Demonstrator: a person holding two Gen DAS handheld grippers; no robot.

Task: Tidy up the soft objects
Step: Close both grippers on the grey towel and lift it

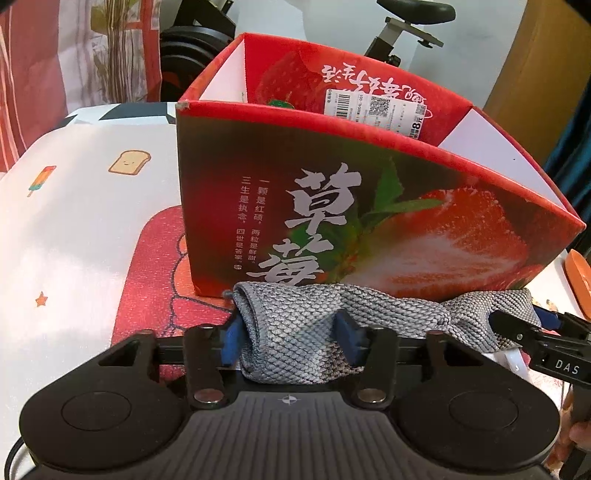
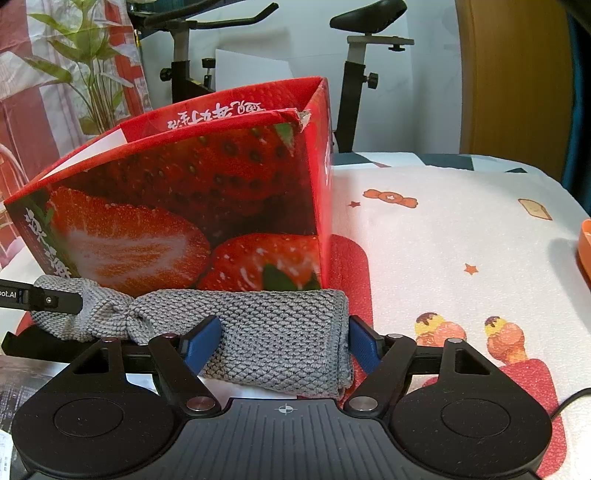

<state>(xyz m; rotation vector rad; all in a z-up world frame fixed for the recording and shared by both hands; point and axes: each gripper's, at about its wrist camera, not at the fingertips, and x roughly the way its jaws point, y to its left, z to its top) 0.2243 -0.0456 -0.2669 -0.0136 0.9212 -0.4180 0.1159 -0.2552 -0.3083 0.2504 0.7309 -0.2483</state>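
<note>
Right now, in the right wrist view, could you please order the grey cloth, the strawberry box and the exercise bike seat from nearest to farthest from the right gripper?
1. Grey cloth: between the fingers of the right gripper, in front of the box.
2. Strawberry box: just behind the cloth, left of centre.
3. Exercise bike seat: far behind, top right.

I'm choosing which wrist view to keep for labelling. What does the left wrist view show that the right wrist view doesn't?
Only the left wrist view shows the shipping label inside the box, and the ice-lolly print on the cloth.

Only the right wrist view shows the potted plant, the torn box corner and the ice-cream prints.

Both show the strawberry box, the grey knitted cloth lying against it between both grippers, and the exercise bike behind.
</note>
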